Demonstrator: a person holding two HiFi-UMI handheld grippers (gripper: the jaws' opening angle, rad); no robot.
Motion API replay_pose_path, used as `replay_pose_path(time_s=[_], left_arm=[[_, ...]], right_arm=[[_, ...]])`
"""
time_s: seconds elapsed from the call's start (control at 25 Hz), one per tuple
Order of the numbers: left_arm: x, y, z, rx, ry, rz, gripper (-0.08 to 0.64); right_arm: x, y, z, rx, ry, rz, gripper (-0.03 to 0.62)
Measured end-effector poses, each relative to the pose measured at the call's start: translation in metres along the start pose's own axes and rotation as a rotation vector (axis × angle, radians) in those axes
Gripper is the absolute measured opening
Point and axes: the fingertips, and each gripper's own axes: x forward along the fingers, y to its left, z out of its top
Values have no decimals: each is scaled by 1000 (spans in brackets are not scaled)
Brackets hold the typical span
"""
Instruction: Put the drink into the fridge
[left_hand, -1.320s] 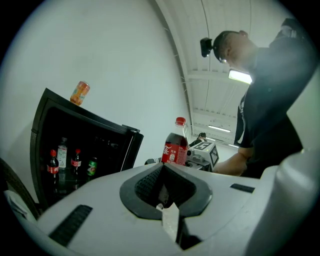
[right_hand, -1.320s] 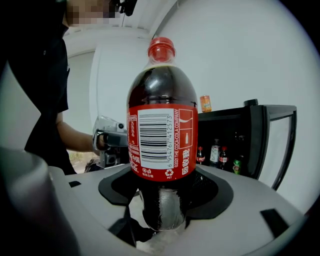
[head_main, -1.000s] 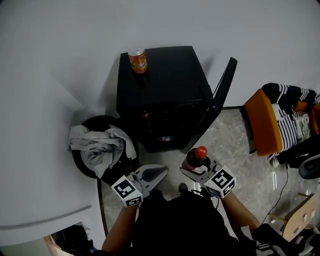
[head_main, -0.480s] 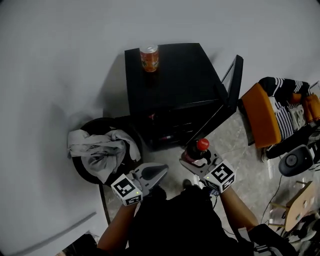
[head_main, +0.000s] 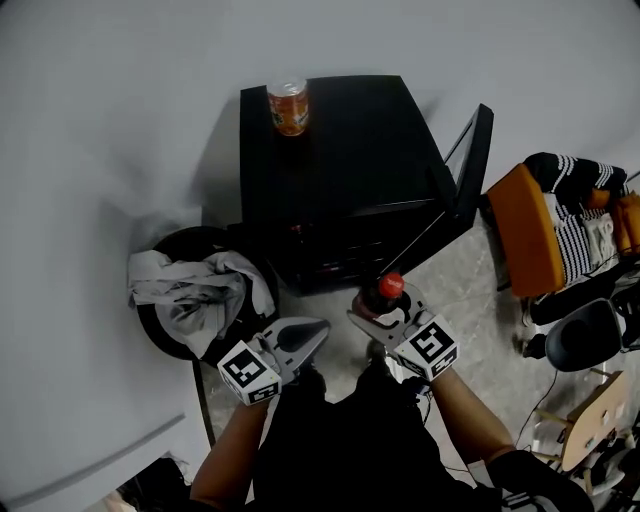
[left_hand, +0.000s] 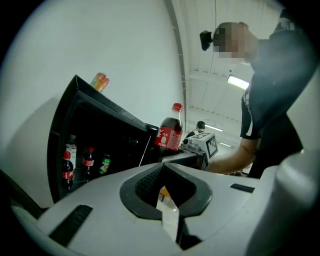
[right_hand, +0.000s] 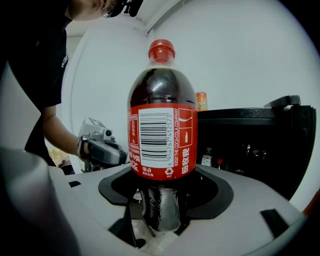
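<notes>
A cola bottle (head_main: 383, 295) with a red cap and red label stands upright in my right gripper (head_main: 368, 320), which is shut on its lower part (right_hand: 160, 210). The bottle (right_hand: 162, 135) hangs just in front of the black fridge (head_main: 340, 150). The fridge door (head_main: 468, 165) is swung open to the right. My left gripper (head_main: 312, 330) hovers to the left of the bottle, shut with nothing in it (left_hand: 162, 169). The left gripper view shows the bottle (left_hand: 170, 132) beside the fridge's open front.
An orange can (head_main: 288, 106) stands on the fridge top at its back left. Several small bottles (left_hand: 67, 162) stand on shelves inside. A black bin with grey cloth (head_main: 195, 300) sits left of the fridge. An orange chair with striped cloth (head_main: 545, 235) is at the right.
The head view has shifted slightly. The right gripper with the bottle has drifted a little left, staying in front of the open fridge. The left gripper has hardly moved.
</notes>
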Motion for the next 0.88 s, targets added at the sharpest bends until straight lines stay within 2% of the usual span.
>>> replay_pose_path(time_s=[0.16, 0.56, 0.88], left_arm=[[15, 6, -8, -7, -8, 52, 11], [34, 32, -30, -7, -30, 135, 11], [48, 46, -52, 8, -44, 142, 11]], right_arm=[[-1, -14, -5, -20, -7, 32, 296], [21, -46, -27, -39, -53, 29, 296], [47, -66, -56, -25, -80, 21, 296]])
